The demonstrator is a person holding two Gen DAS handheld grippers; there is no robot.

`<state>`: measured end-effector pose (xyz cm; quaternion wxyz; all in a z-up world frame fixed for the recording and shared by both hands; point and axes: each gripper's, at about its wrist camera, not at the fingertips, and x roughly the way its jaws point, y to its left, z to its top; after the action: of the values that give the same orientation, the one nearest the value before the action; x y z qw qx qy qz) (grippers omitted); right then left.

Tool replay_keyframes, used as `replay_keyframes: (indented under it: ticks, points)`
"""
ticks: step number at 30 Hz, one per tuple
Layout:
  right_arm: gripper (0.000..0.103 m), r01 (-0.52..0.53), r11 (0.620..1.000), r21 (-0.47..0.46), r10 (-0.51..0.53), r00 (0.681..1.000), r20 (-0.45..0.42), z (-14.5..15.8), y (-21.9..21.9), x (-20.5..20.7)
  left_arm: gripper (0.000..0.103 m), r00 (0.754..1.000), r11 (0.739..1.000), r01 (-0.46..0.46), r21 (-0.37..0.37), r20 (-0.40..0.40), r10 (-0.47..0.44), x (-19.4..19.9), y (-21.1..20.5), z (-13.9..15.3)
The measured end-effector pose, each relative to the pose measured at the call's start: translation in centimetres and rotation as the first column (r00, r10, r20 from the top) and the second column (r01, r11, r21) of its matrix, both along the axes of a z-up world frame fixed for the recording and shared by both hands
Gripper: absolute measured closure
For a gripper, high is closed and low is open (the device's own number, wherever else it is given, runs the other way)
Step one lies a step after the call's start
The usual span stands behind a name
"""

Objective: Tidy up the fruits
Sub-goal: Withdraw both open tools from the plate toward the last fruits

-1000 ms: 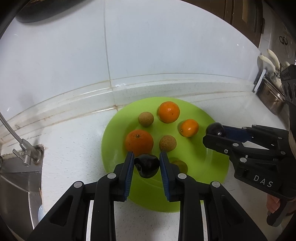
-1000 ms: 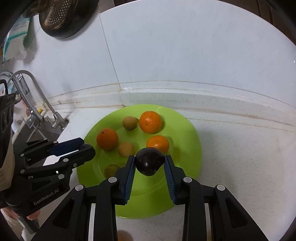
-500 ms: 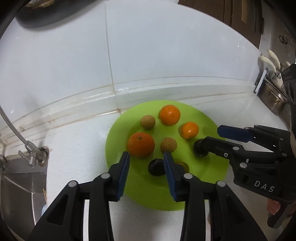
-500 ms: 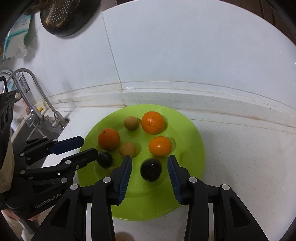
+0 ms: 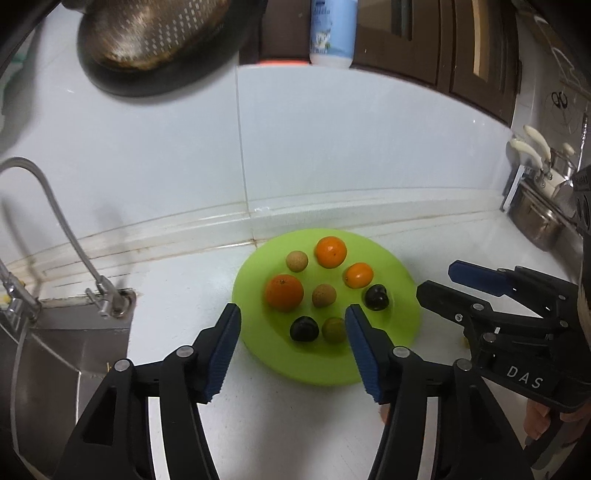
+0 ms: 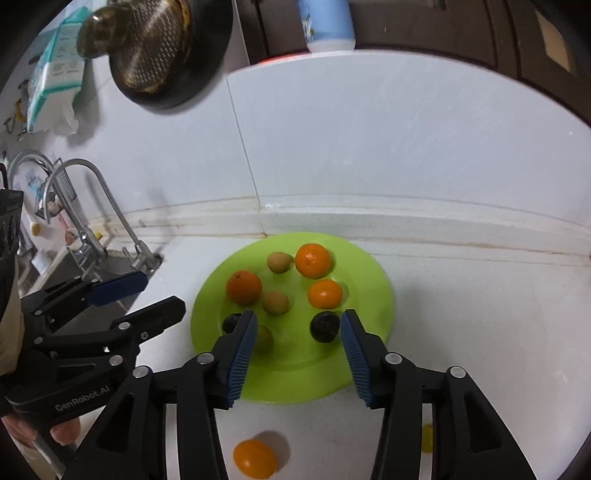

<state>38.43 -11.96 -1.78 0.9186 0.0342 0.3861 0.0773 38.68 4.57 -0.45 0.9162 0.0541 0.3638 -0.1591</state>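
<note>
A white speckled countertop point(image 5: 177, 314) meets glossy white wall tiles point(image 5: 332, 140), with a steel sink point(image 5: 55, 350) cut off at the left edge. On the counter lies a round, smooth lime-green plate point(image 5: 402, 314); its near rim is partly hidden behind the gripper fingers. Above, a perforated metal colander point(image 5: 147, 33) is cropped by the frame.

The left gripper point(image 5: 293, 347), black with ribbed blue pads, hovers over the plate's near edge; its jaws are opening and nothing is between the pads. The right gripper point(image 6: 297, 350) is likewise opening over the plate, gripping nothing.

All on the plate: three glossy oranges, the biggest point(image 5: 283, 292) at left, one point(image 5: 330, 252) at the back, one point(image 5: 358, 275) at right; two rough tan longans point(image 5: 297, 261) point(image 5: 324, 295); two dark round plums point(image 5: 304, 329) point(image 5: 376, 297) lying well apart; a dull green fruit point(image 5: 333, 329) touching the left plum, half hidden in the right wrist view.

Off the plate, on the near counter, sit a small orange fruit point(image 6: 255, 458) and a yellow one point(image 6: 427, 437), mostly hidden behind a gripper finger and hard to make out
</note>
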Motion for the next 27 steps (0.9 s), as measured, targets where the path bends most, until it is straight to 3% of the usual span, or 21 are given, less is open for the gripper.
replay_keyframes:
  ticks: [3, 5, 16, 27]
  points:
    - [0.054, 0.010, 1.000, -0.014, -0.010, 1.000, 0.026, 0.9, 0.0, -1.4, 0.039, 1.000, 1.000, -0.006, -0.011, 0.022, 0.006, -1.4, 0.1, 0.8]
    - [0.046, 0.021, 1.000, -0.018, -0.020, 0.999, 0.048, 1.6, -0.1, -2.3, 0.037, 1.000, 1.000, -0.003, -0.018, 0.031, 0.003, -2.3, 0.0, 1.3]
    - [0.041, 0.074, 0.997, -0.037, -0.069, 0.990, 0.120, 4.0, -1.6, -6.6, 0.020, 0.994, 0.999, 0.027, -0.025, 0.107, -0.024, -7.0, -1.2, 3.7]
    - [0.041, 0.119, 0.991, -0.058, -0.112, 0.987, 0.113, 3.1, -4.3, -9.8, 0.012, 0.996, 0.999, 0.040, -0.003, 0.085, -0.040, -9.7, -3.5, 2.1]
